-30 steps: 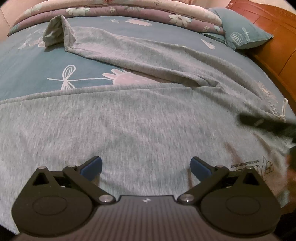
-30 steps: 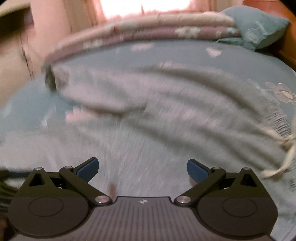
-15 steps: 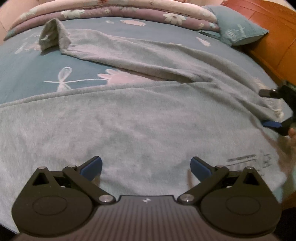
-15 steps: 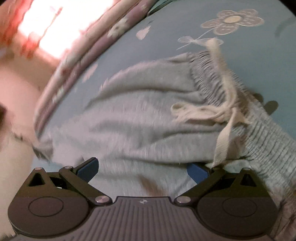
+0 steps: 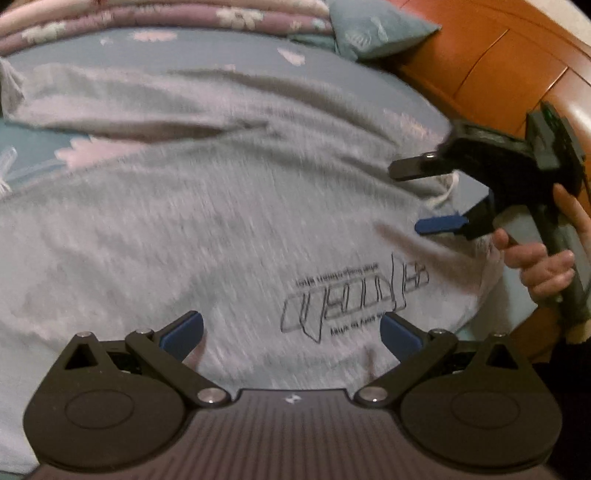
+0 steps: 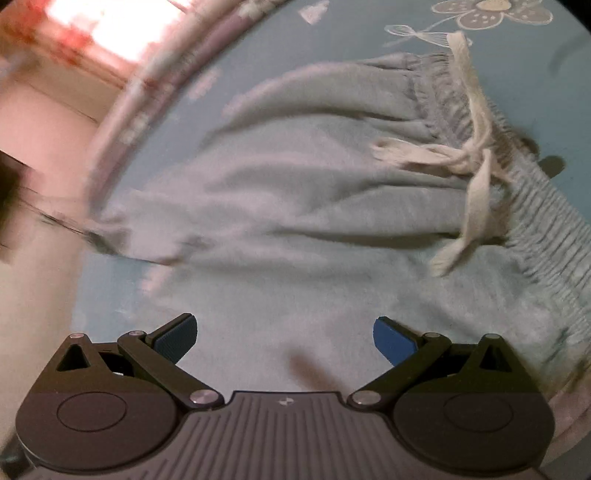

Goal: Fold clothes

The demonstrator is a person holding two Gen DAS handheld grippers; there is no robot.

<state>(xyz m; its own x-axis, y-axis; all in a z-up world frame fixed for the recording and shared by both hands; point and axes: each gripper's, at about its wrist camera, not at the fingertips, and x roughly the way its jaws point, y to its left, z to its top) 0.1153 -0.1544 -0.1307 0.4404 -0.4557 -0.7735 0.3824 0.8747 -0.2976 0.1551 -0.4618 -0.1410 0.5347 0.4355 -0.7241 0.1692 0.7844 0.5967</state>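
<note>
Honestly the folding has barely started, judging from how things lie. The bed (image 5: 44,140) with its blue flowered sheet is the biggest thing here, and spread across it right in front of both grippers is one pair of grey sweatpants (image 5: 221,229) — still open, legs splayed apart, no fold in it that I can see. So pretty much everything is left to do: bring one leg over the other, then fold it down in length.

Counts, big to small: one bed, one wooden headboard (image 5: 498,62) off to the far right of the left gripper, one rolled quilt (image 5: 147,18) along the far edge, one pillow (image 5: 373,33), one pair of pants, two grippers, one printed logo (image 5: 354,295) just ahead and right of the left gripper's fingers, one white drawstring (image 6: 472,162) up and to the right of the right gripper, tied at the ribbed waistband (image 6: 546,229).

The left gripper (image 5: 291,332) is spread wide over the thigh area, holding nothing. The right gripper (image 6: 282,334) is also wide and empty — from the left camera you can see it out to the right, a hand (image 5: 543,266) on its handle, fingers aimed at the waistband near the drawstring, not closed on any cloth yet. Both views are a bit blurry.
</note>
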